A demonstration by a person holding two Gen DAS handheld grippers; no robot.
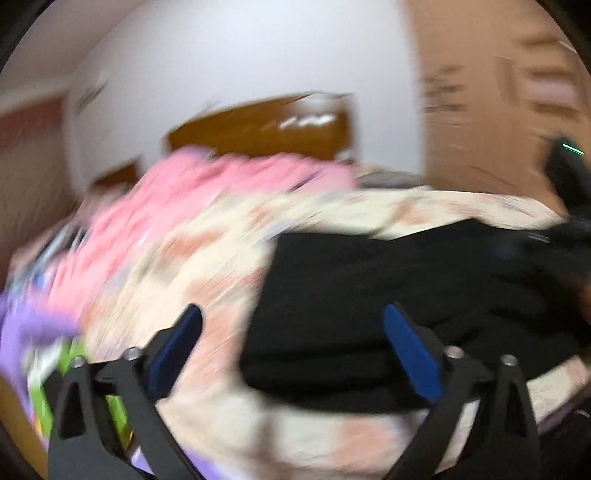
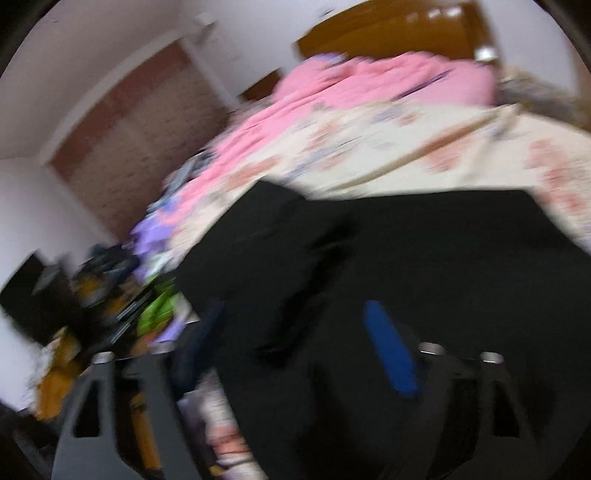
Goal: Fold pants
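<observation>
Both views are motion-blurred. Black pants [image 1: 388, 295] lie on a cream floral bedsheet [image 1: 207, 266], filling the right half of the left wrist view. My left gripper [image 1: 291, 321] is open and empty, its blue-padded fingers spread above the pants' left edge. In the right wrist view the pants [image 2: 424, 251] fill the middle and right. My right gripper [image 2: 295, 317] is open over them, with nothing between its fingers. The right gripper also shows at the far right of the left wrist view [image 1: 565, 221].
A pink blanket [image 2: 369, 85] lies bunched at the bed's far side under a brown wooden headboard [image 2: 388, 33]. Purple and green items [image 1: 37, 332] sit at the bed's left edge. Dark clutter [image 2: 74, 295] stands left of the bed.
</observation>
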